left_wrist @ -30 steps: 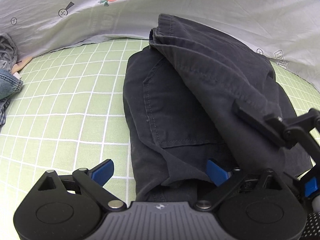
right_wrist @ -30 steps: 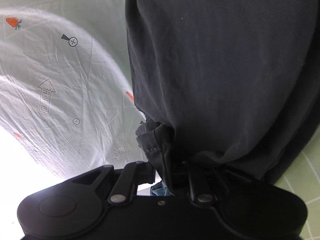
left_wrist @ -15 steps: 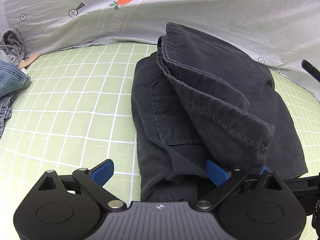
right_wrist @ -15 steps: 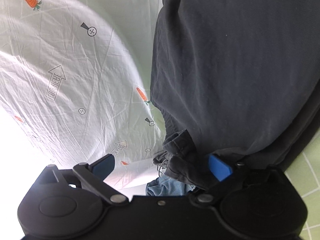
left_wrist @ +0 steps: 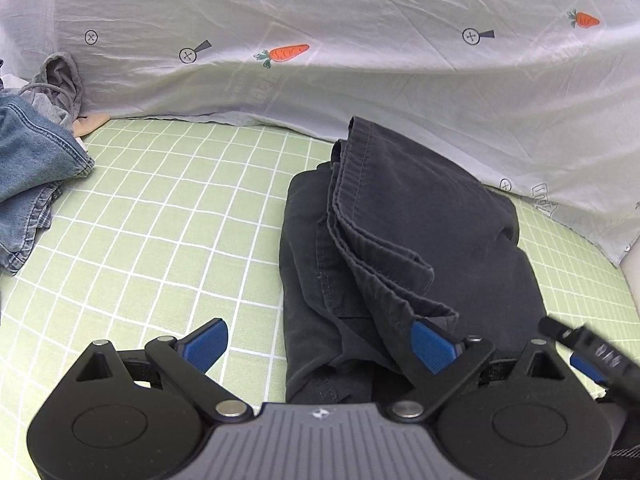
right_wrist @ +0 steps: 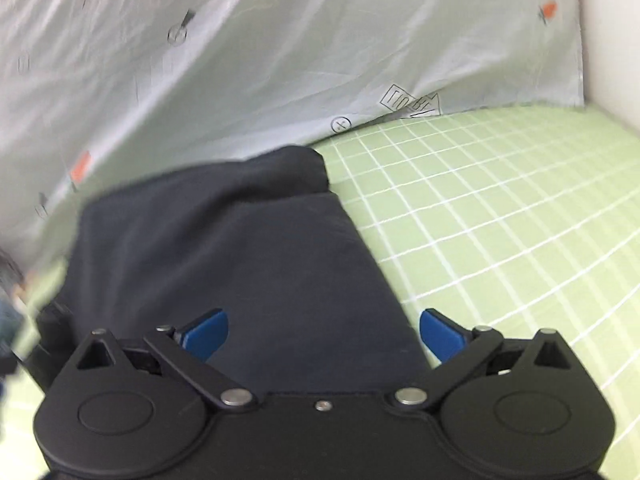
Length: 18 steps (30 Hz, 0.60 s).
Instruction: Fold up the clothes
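A dark grey pair of trousers [left_wrist: 400, 240] lies folded in layers on the green checked sheet [left_wrist: 160, 240], its hemmed edge on top. My left gripper [left_wrist: 320, 342] hovers open above the near end of the garment. Its blue pads [left_wrist: 208, 340] stand wide apart and press on nothing. In the blurred right wrist view, my right gripper [right_wrist: 324, 334] is also open over the smooth folded cloth [right_wrist: 240, 260], nothing pinched between its pads. Part of the right gripper [left_wrist: 580, 348] shows at the right edge of the left wrist view.
A heap of blue denim [left_wrist: 28, 168] and a grey garment [left_wrist: 56, 80] lie at the far left. A white sheet printed with carrots [left_wrist: 320, 40] hangs behind the bed. Bare green sheet [right_wrist: 500, 220] stretches to the right of the trousers, up to a white wall [right_wrist: 608, 40].
My right gripper let go of the trouser edge it was pinching, opened wide and rolled upright. The lifted layer now lies folded over the rest. Both grippers have pulled up and away.
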Each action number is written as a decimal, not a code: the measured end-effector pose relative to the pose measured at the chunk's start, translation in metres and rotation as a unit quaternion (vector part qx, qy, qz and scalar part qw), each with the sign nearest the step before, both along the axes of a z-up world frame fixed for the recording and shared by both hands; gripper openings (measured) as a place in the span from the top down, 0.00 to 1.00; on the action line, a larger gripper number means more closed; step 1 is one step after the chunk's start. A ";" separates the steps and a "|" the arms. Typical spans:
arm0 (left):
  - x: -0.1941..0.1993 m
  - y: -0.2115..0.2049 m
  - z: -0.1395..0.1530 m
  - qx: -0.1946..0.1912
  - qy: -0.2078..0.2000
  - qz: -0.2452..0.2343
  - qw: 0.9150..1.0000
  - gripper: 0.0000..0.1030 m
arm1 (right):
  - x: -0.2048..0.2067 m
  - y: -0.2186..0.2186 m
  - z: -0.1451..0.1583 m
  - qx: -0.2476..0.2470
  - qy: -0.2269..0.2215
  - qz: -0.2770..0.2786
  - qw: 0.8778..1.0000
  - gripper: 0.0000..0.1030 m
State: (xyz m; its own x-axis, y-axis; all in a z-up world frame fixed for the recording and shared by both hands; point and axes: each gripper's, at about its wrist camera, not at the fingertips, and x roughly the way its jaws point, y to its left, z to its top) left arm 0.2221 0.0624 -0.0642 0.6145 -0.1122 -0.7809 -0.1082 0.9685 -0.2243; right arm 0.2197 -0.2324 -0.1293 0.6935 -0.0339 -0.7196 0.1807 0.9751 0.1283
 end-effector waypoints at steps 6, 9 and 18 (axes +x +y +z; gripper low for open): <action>0.011 -0.021 0.018 -0.041 -0.034 -0.054 0.997 0.05 | -0.008 0.006 -0.030 -0.036 0.040 0.028 0.998 0.00; 0.026 -0.033 0.008 0.007 -0.031 -0.068 0.997 0.05 | -0.005 0.008 -0.030 -0.034 0.042 0.034 0.998 0.00; 0.054 -0.006 -0.066 0.064 0.062 -0.042 0.995 0.04 | 0.001 -0.007 -0.011 0.018 0.021 0.072 0.997 0.00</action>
